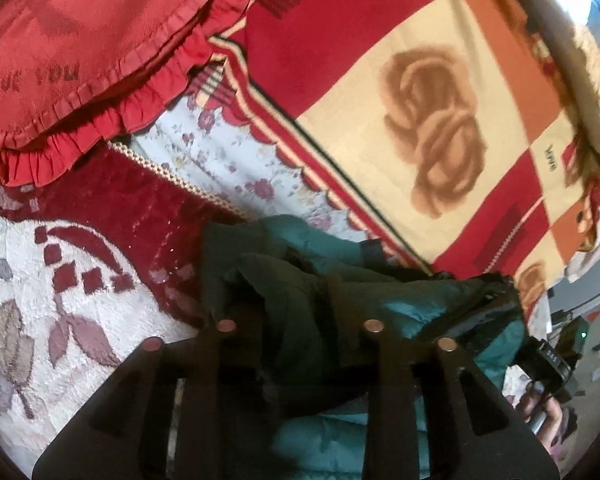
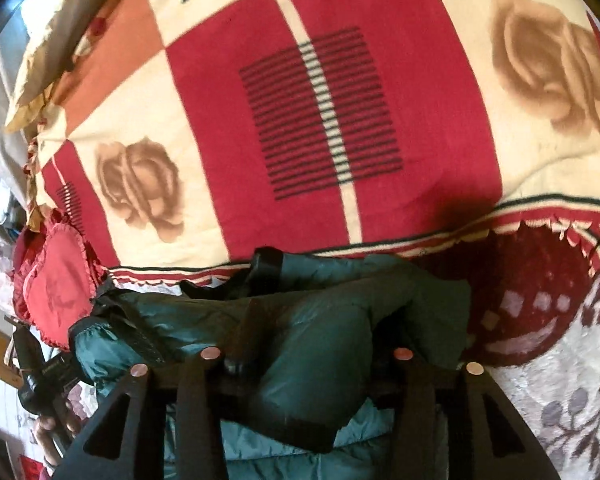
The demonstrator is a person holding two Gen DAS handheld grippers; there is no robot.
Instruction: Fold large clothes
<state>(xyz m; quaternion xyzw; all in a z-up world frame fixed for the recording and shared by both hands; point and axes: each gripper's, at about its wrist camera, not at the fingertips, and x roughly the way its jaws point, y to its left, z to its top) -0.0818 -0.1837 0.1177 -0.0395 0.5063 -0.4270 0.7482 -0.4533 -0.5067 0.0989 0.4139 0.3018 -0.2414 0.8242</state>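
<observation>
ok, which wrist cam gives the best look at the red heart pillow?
Left wrist view: the red heart pillow fills the upper left, with its ruffled edge and woven lettering clear. In the right wrist view the same pillow is small and distorted at the left edge, partly behind the green jacket.

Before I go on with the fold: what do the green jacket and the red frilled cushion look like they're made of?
Green jacket: probably a thin synthetic shell, nylon-like, with padding. It has a soft sheen and puffy quilted panels.

Red frilled cushion: looks like a woven satin or damask cover. The sign is a tone-on-tone pattern with woven lettering, a slight lustre and a gathered ruffle. The fibre itself can't be told.
</observation>
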